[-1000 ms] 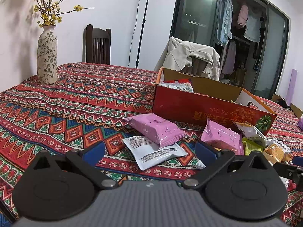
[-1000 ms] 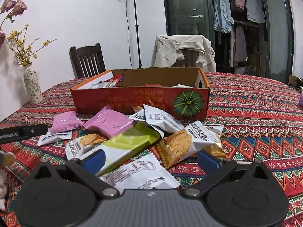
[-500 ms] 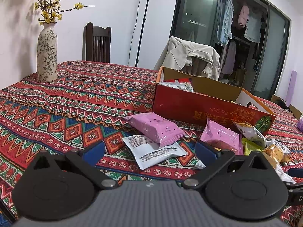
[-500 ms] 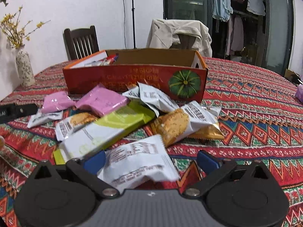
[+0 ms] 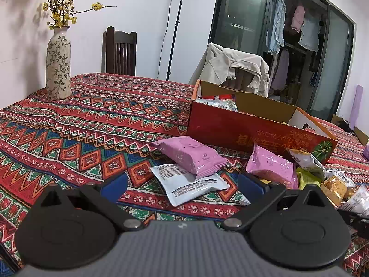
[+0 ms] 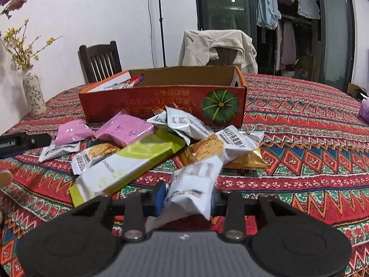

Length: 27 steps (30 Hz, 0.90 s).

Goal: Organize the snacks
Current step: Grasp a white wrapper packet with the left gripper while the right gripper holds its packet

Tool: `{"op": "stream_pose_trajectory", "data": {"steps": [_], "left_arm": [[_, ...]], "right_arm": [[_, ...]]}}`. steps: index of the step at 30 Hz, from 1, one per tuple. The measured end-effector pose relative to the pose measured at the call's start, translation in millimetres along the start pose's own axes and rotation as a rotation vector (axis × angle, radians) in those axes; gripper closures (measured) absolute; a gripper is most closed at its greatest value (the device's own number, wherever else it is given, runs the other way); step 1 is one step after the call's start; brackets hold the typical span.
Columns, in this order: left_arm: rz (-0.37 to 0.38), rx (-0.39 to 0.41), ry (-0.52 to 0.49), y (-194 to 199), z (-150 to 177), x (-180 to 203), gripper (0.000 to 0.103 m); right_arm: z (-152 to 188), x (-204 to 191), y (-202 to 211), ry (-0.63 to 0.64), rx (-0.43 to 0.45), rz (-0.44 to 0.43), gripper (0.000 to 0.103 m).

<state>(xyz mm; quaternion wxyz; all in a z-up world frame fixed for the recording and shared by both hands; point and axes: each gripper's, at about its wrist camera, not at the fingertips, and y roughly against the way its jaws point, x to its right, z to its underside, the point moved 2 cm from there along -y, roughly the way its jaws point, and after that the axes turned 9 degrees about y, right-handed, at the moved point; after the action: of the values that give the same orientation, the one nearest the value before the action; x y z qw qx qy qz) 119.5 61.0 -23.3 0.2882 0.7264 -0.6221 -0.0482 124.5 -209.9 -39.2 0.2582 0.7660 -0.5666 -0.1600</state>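
Left wrist view
- Left tongs point(image 5: 182, 181): spread wide with nothing between the blue pads, held low over the bench.
- Bench point(image 5: 92, 120): covered by a red, green and blue zigzag cloth.
- Pink packet point(image 5: 191, 154): lies just ahead of the tongs, its near end resting on a white packet point(image 5: 191, 184) with printed text.
- Second pink packet point(image 5: 272, 168): to the right, leaning against the snack pile beside the box.
- Red box point(image 5: 253, 133): open cardboard tray with a green pumpkin print at its right end; a few wrappers show inside at its left end.
- Vase point(image 5: 58, 67): stands at the far left corner of the bench, holding yellow-flowered twigs.
- Chairs: a dark wooden chair point(image 5: 120, 53) behind the bench, another draped with a beige jacket point(image 5: 233, 67) behind the box.

Right wrist view
- Right tongs point(image 6: 188, 196): have just been closing and now pinch a white snack packet point(image 6: 193, 184) between the pads; the wrapper is crumpled where squeezed, its far end sticking up and forward.
- Snack pile: sits on the cloth between the tongs and the box, made up of a long yellow-green and white bar point(image 6: 129, 161), a cracker packet point(image 6: 212, 145), a gold wrapper point(image 6: 249, 159), white packets and two pink ones.
- Box: just behind the pile, pumpkin print facing the camera.
- Left edge: a black part of the other tool point(image 6: 23, 140) reaches in over the bench.
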Motion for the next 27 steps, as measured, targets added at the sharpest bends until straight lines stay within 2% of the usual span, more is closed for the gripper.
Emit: {"op": "stream_pose_trajectory", "data": {"steps": [9,14,21,27], "left_arm": [[-0.032,-0.006,0.001,-1.4,-1.0,-0.4,0.0],[-0.054,-0.047,0.001,-7.6,-8.3,-1.8,0.0],[-0.113,-0.049,-0.142,-9.8,-19.3,10.9,0.0],[-0.105,-0.129,-0.172,-25.0,-22.6,11.5,0.0]], "right_arm": [[-5.9,8.6,14.6,-0.018,0.08,0.007,0.076],[-12.1,16.5,21.8,-0.028,0.123,0.014,0.076],[-16.0,22.5,19.8,-0.029,0.143,-0.002,0.076],[-20.1,24.4,16.7,-0.031,0.16,-0.019,0.076]]}}
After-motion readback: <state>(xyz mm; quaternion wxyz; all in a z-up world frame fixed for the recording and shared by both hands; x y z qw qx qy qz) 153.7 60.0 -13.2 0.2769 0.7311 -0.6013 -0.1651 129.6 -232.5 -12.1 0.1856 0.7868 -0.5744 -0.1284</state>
